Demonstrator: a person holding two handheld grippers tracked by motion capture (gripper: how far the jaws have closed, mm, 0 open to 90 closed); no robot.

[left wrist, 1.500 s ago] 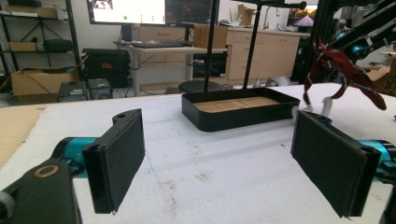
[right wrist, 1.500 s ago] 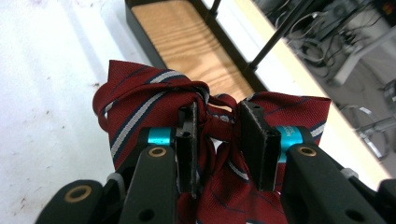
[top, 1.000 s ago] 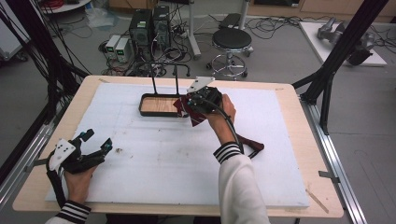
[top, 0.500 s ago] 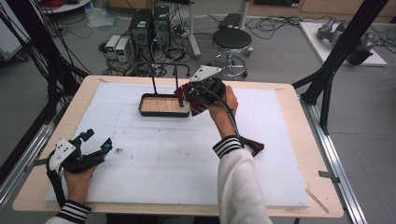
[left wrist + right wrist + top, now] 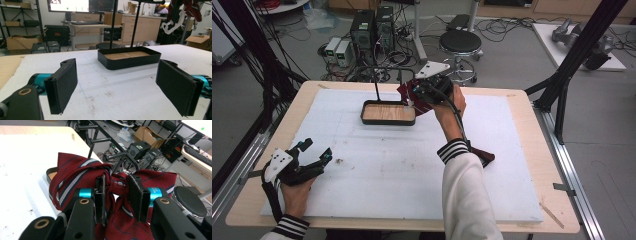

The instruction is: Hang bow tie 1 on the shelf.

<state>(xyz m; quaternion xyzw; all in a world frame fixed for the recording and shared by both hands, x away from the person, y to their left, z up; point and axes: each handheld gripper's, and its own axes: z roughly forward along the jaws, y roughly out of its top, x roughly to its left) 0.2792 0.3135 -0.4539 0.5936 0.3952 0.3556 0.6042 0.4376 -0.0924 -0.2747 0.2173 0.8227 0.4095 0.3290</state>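
Two black pads of the right gripper pinched the knot of a red striped tie, its folds bulging past both jaws; the high view instead showed the tie's tail trailing under the sleeve. The right hand was raised, tilted toward the black tray just beyond it. The left gripper, jaws wide and holding nothing, rested low, facing that tray.

Bench I'm at: wood table w/ white foam sheet on top. Grey floor behind, black stool, PC towers + cable mess. Black frame struts on right. Monitors, desk, cardboard boxes at back wall.
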